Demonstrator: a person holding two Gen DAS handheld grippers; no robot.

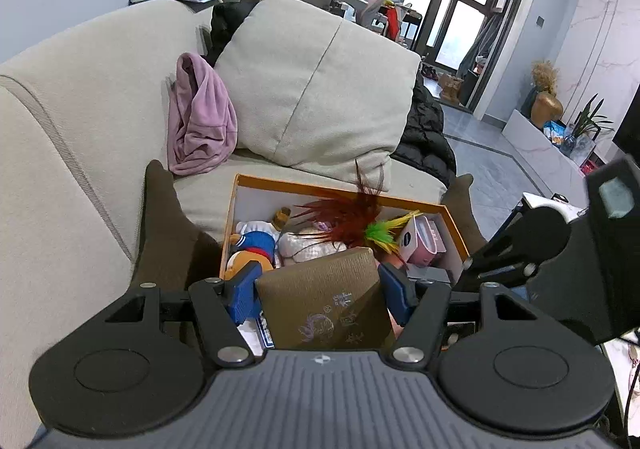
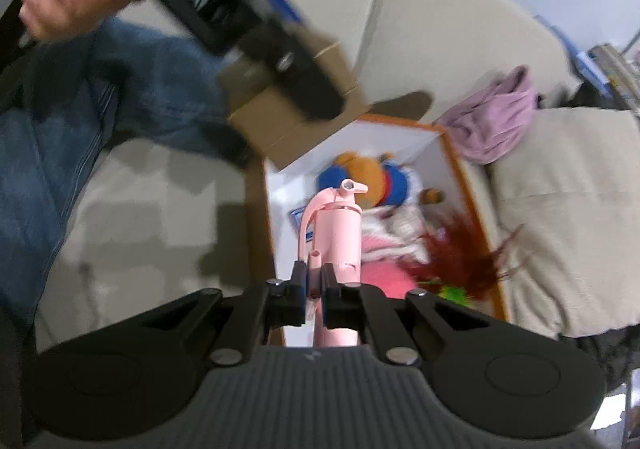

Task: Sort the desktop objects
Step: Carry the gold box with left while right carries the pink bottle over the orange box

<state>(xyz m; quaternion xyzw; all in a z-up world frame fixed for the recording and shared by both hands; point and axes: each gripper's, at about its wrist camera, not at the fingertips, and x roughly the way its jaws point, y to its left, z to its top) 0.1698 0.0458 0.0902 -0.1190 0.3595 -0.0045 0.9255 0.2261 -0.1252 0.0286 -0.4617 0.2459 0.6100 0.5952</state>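
My left gripper (image 1: 320,285) is shut on a brown cardboard box (image 1: 328,301), with its blue pads (image 1: 244,289) pressing on both sides. It holds this box above the near end of an orange-rimmed storage box (image 1: 236,205) that sits on a beige sofa. In the right wrist view the brown box (image 2: 276,129) hangs blurred over the storage box's (image 2: 452,153) left corner. My right gripper (image 2: 314,277) is shut on the thin handle of a pink extinguisher-shaped toy (image 2: 338,233), over the white interior.
Inside the storage box lie a blue and orange plush toy (image 1: 252,245), a red feather toy (image 1: 348,213) and a pink carton (image 1: 424,241). A purple cloth (image 1: 200,117) and a cushion (image 1: 316,85) lie behind. A hand (image 2: 60,1) and a jeans-clad leg (image 2: 80,109) are at left.
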